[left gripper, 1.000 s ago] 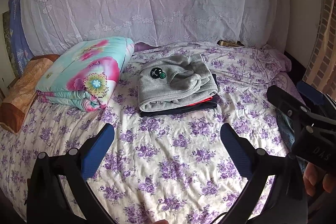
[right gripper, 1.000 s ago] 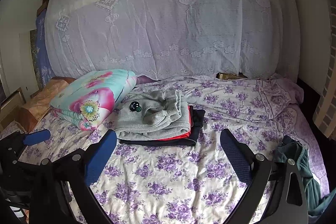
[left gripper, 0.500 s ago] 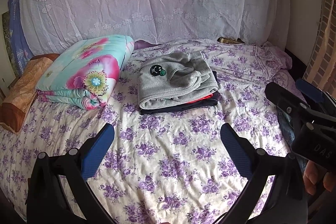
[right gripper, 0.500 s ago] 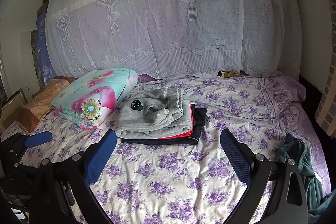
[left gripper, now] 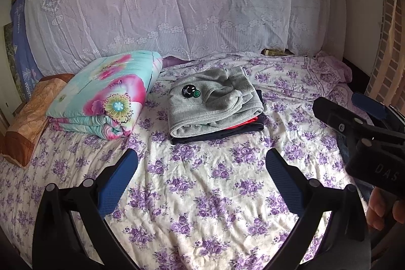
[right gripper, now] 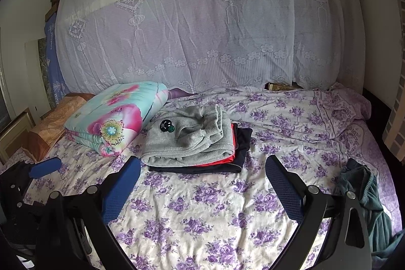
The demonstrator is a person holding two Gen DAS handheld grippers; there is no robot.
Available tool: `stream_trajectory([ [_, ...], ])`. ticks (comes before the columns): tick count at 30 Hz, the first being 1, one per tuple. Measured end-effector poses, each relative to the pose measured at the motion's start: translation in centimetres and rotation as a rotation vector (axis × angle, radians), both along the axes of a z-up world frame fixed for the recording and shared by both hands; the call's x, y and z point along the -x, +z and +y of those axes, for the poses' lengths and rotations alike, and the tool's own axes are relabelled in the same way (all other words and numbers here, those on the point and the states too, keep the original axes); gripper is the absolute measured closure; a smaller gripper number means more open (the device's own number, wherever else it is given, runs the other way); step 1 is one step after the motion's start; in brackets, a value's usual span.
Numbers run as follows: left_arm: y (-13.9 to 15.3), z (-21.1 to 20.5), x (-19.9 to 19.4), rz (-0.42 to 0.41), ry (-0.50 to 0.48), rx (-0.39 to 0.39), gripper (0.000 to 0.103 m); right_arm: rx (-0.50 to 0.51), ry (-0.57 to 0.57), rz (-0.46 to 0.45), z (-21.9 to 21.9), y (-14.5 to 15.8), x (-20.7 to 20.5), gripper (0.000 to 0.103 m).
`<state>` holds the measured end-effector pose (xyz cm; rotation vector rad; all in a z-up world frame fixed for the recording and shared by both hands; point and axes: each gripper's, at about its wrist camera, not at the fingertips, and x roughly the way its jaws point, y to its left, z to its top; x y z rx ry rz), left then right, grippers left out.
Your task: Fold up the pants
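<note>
The left gripper [left gripper: 201,177] hangs above the bed [left gripper: 202,194] with its 2 blue-padded fingers spread wide and nothing between them. The right gripper [right gripper: 202,184] is likewise spread wide and empty over the purple-flowered sheet [right gripper: 202,206]. In the left wrist view the right gripper shows at the right edge, black with a blue pad, with a hand [left gripper: 382,211] gripping its handle; in the right wrist view the left gripper's blue pad [right gripper: 45,167] shows low at the left edge.

The unfolded pants [right gripper: 364,196], a dark teal crumpled heap, lie at the right edge of the bed, partly hidden behind the right gripper's right finger; neither gripper touches them. In the left wrist view that spot is mostly blocked by the right gripper.

Ahead of both grippers, mid-bed, sits a stack of 3 folded garments: a grey fleece piece with a round smiley patch [left gripper: 212,100] on top, a red layer [right gripper: 229,158] under it and a dark navy one [right gripper: 243,143] at the bottom. Just beside the stack on the left lies a folded turquoise and pink floral quilt [left gripper: 106,95], and left of that an orange-brown pillow [left gripper: 27,118]. A white lace net curtain [right gripper: 202,29] hangs along the far side of the bed. The sheet between the grippers and the stack is bare
</note>
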<state>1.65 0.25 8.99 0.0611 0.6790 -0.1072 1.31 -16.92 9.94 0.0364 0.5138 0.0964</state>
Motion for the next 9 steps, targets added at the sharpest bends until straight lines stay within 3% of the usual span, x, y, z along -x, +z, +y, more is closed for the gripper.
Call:
stream_trajectory([
  [9, -1.5, 0.3, -0.6, 0.075, -0.022, 0.029, 0.005, -0.014, -0.017, 0.002, -0.3, -0.3, 0.0, 0.004],
])
